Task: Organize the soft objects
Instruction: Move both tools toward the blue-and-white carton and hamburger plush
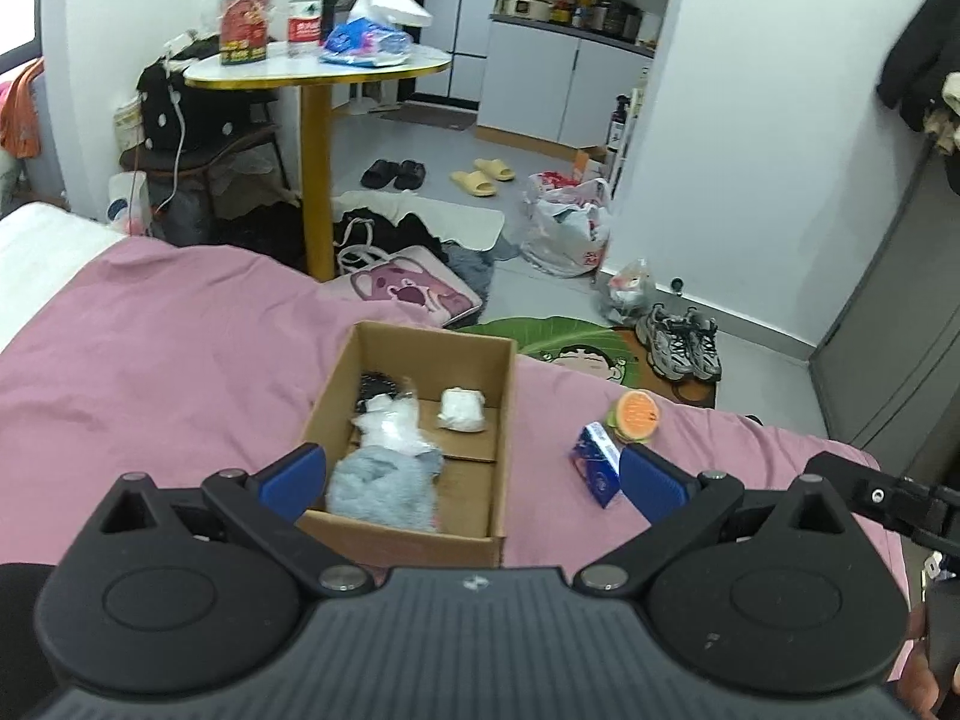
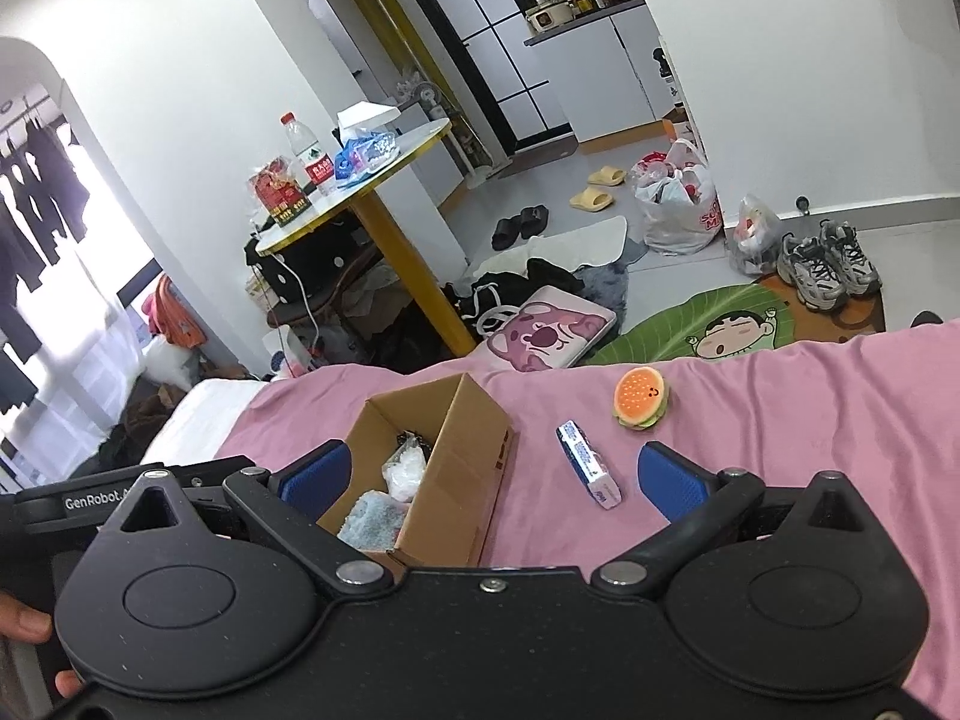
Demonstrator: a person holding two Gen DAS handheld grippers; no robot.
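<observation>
An open cardboard box (image 1: 507, 420) (image 2: 474, 456) sits on the pink bed sheet (image 1: 150, 348) (image 2: 780, 420). Inside lie a grey-blue fluffy cloth (image 1: 384, 486) (image 2: 372, 519), a clear plastic bag with white stuff (image 1: 390, 423) (image 2: 408, 471), a white bundle (image 1: 462, 409) and a dark item (image 1: 375, 387). Right of the box lie a blue and white tissue pack (image 1: 594, 467) (image 2: 588, 471) and an orange burger plush (image 1: 635, 417) (image 2: 641, 397). My left gripper (image 1: 471, 477) is open and empty, above the box's near end. My right gripper (image 2: 492, 483) is open and empty, over the box's right side.
Beyond the bed's far edge stands a round yellow-legged table (image 1: 360, 69) (image 2: 384, 168) with a bottle and bags. The floor holds a pink bear cushion (image 1: 414, 294) (image 2: 546, 330), a green mat (image 2: 720, 330), sneakers (image 1: 681, 342) (image 2: 828, 267), slippers and plastic bags.
</observation>
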